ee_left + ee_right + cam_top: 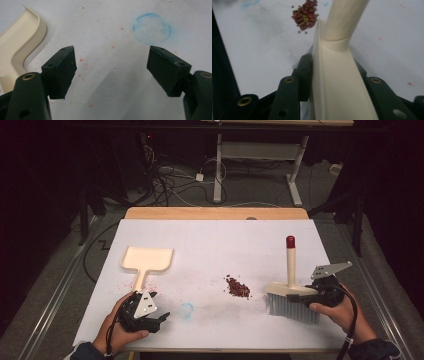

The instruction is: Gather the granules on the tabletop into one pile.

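Note:
A cream brush [290, 292] with grey bristles and a red-tipped handle stands at the right of the white table. My right gripper [320, 292] is shut on the brush's cream back [337, 82]. A small pile of red beans [238, 287] lies left of the brush, also seen ahead of the jaws as the bean pile [305, 15]. A cream dustpan [147, 261] lies at the left, its handle pointing toward my left gripper [155, 317]. That gripper [111, 70] is open over bare table, with the dustpan's handle edge [22, 47] beside its left jaw.
A faint blue ring mark [186, 310] is on the table surface [215, 245] between the grippers, also seen as the ring [152, 28] ahead of the left jaws. Red specks dot the surface. Table legs and cables lie on the floor beyond the far edge.

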Demonstrator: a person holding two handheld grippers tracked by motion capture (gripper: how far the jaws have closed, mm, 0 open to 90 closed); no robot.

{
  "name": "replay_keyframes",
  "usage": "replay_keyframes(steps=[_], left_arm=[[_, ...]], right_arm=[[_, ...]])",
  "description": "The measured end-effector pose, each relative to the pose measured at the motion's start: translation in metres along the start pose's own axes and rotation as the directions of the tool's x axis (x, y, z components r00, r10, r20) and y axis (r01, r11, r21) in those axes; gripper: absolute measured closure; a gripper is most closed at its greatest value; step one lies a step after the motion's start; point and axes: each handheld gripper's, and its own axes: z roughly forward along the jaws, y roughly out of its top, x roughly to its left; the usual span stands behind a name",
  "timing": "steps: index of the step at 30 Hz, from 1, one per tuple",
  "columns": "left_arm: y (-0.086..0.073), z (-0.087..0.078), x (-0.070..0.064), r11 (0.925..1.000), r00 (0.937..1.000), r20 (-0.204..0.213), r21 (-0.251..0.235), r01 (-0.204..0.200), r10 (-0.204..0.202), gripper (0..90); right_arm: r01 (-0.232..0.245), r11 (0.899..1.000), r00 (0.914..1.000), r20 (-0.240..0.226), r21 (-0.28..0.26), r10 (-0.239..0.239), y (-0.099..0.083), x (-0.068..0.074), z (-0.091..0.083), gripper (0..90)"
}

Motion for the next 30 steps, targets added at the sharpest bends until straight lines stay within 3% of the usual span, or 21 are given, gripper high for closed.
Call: replay_keyframes(steps=[6, 7, 8, 10, 14, 17, 21, 23, 25, 28, 30], left_arm=[[-0.001, 0.002, -0.001, 0.9999, 1.0000, 0.006, 0.009, -0.005, 0.005, 22.7], [-0.001, 0.002, -0.001, 0.9999, 1.0000, 0.007, 0.011, -0.005, 0.005, 22.8], [-0.001, 0.002, 0.000, 0.9999, 1.0000, 0.008, 0.012, -0.005, 0.005, 22.7], [-0.001, 0.002, -0.001, 0.9999, 0.9999, 0.009, 0.015, -0.007, 0.007, 22.7], [-0.002, 0.002, -0.001, 0.9998, 0.9999, 0.010, 0.015, -0.010, 0.009, 22.8], [-0.002, 0.002, -0.001, 0.9998, 0.9999, 0.011, 0.016, -0.010, 0.010, 22.8], [-0.001, 0.003, -0.001, 0.9997, 0.9998, 0.014, 0.019, -0.012, 0.012, 22.8], [-0.001, 0.004, -0.002, 0.9996, 0.9997, 0.016, 0.021, -0.017, 0.017, 22.8], [-0.001, 0.004, -0.002, 0.9996, 0.9997, 0.016, 0.022, -0.020, 0.019, 22.9], [-0.001, 0.004, -0.002, 0.9995, 0.9997, 0.017, 0.023, -0.019, 0.019, 22.9], [-0.001, 0.004, -0.002, 0.9996, 0.9997, 0.017, 0.022, -0.020, 0.019, 22.9]], right_arm=[[0.010, 0.999, 0.9998, -0.015, 0.032, -0.010, 0.011, -0.024, 0.013, 53.0], [-0.005, 1.000, 1.0000, 0.004, 0.009, 0.005, 0.013, -0.029, 0.012, 47.0], [-0.022, 0.999, 0.9989, 0.042, 0.024, 0.021, 0.015, -0.033, 0.011, 44.0], [-0.027, 0.999, 0.9907, 0.135, 0.042, 0.021, 0.017, -0.041, 0.012, 50.8], [-0.081, 0.996, 0.9797, 0.186, 0.024, 0.075, 0.018, -0.051, 0.019, 52.3], [-0.114, 0.992, 0.9530, 0.288, 0.057, 0.093, 0.018, -0.054, 0.029, 53.6], [-0.186, 0.982, 0.9370, 0.303, 0.011, 0.174, 0.019, -0.059, 0.036, 54.3], [-0.212, 0.977, 0.9329, 0.300, 0.013, 0.199, 0.020, -0.060, 0.042, 54.2], [-0.228, 0.973, 0.9209, 0.330, 0.025, 0.208, 0.022, -0.059, 0.050, 50.3], [-0.240, 0.970, 0.9216, 0.320, 0.026, 0.219, 0.024, -0.061, 0.056, 53.0], [-0.253, 0.967, 0.9175, 0.325, 0.031, 0.229, 0.025, -0.060, 0.060, 51.9]])
